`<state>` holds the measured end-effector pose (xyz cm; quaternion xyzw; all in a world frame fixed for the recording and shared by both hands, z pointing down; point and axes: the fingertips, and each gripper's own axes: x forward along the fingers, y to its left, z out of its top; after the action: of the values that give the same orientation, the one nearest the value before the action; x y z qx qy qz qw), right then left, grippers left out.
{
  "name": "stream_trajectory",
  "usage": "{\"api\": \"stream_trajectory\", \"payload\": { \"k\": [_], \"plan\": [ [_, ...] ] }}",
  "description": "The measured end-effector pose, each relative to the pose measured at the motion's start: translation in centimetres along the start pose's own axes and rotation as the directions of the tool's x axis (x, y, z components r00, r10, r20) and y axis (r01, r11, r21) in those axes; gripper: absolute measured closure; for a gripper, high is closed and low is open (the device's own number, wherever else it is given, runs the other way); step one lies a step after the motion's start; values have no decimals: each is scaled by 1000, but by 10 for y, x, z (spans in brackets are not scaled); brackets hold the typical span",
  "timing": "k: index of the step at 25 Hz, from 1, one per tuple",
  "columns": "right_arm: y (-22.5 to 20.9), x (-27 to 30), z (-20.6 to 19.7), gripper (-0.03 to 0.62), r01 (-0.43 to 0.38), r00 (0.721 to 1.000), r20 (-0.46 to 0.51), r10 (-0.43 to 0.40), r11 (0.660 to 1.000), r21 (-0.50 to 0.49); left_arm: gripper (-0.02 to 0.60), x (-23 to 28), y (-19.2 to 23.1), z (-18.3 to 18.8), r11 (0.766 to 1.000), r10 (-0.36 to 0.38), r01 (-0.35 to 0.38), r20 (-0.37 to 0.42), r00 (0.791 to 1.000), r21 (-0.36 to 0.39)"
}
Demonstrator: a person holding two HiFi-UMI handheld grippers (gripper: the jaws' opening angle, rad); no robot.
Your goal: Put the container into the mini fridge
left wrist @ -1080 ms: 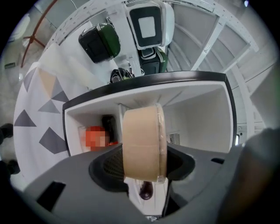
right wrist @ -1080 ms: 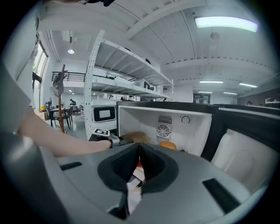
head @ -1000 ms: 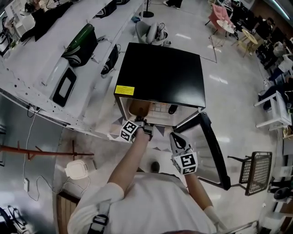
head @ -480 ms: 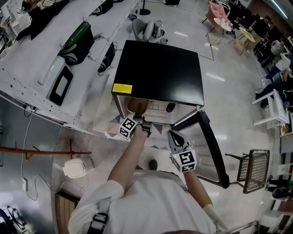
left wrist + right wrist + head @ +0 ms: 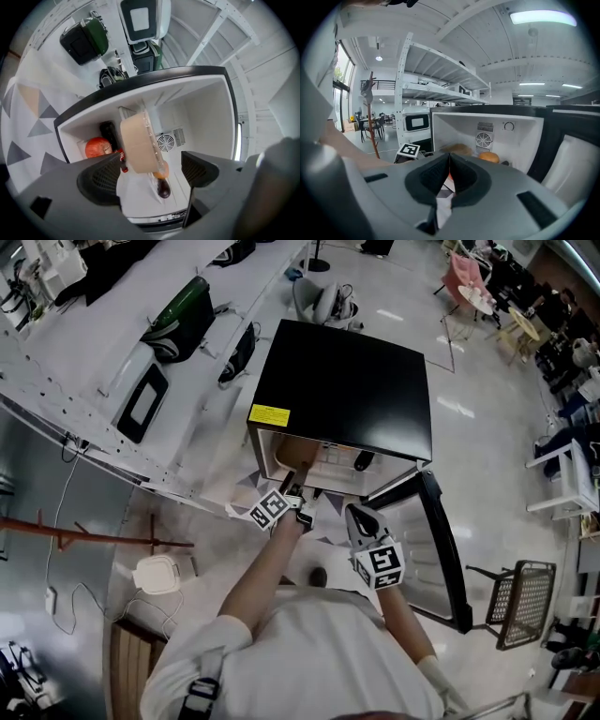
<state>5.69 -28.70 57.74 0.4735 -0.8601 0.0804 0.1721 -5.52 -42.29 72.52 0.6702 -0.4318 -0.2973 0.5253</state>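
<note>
The black mini fridge [image 5: 342, 390] stands on the floor with its door [image 5: 442, 549] swung open to the right. A tan round container [image 5: 137, 144] with a clear lid rests inside the fridge, and its tan top [image 5: 298, 454] shows in the head view. My left gripper [image 5: 152, 164] is at the fridge mouth; its jaws have just been opening and now stand wide on both sides of the container without touching it. My right gripper [image 5: 449, 174] is shut and empty, held back in front of the fridge [image 5: 487, 136] by the door.
Inside the fridge are a red fruit [image 5: 96, 147], a dark bottle [image 5: 111, 138] and an orange [image 5: 489, 157]. A white shelf rack [image 5: 112, 362] with bags runs along the left. A wire basket [image 5: 523, 594] stands at the right.
The left gripper's jaws have spread and it has drawn back slightly from the fridge opening, leaving the container inside. The right gripper has stayed put.
</note>
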Motion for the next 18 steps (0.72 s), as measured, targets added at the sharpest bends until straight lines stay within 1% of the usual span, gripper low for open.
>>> {"api": "stream_trajectory", "payload": {
  "k": [2,4,6,7,8,9,12,14,16,17,18],
  "plan": [
    [2,3,0,586,-10,1000,4,10,1000,9,187,-9,-3,-3,998,-8,9,-28,1000,66],
    [6,6,0,586,-20,1000,8,20,1000,17,187,-15,-6,-7,989,-11,21,-66,998,149],
    [11,9,1,586,-30,1000,11,29,999,21,187,-18,-12,-13,966,-7,37,-117,993,257],
    [13,11,1,586,-33,999,13,33,999,21,187,-19,-14,-16,947,1,45,-143,990,319],
    [15,12,2,586,-36,999,15,36,999,21,187,-19,-18,-19,922,11,55,-167,986,384],
    [16,12,2,586,-37,999,17,36,999,22,187,-19,-21,-22,892,22,65,-188,982,447],
    [17,12,4,586,-30,999,22,29,999,26,187,-16,-27,-29,792,59,101,-239,969,602],
    [16,10,4,586,-19,1000,25,18,999,30,187,-13,-31,-33,730,70,138,-274,959,670],
    [13,8,4,586,-2,1000,26,1,999,35,187,-9,-35,-38,672,81,178,-310,947,719],
    [12,7,4,586,8,1000,26,-9,999,40,187,-7,-36,-41,647,84,199,-328,941,736],
    [10,6,3,586,19,999,27,-20,999,46,187,-5,-37,-43,628,85,219,-346,934,747]
  ]
}}
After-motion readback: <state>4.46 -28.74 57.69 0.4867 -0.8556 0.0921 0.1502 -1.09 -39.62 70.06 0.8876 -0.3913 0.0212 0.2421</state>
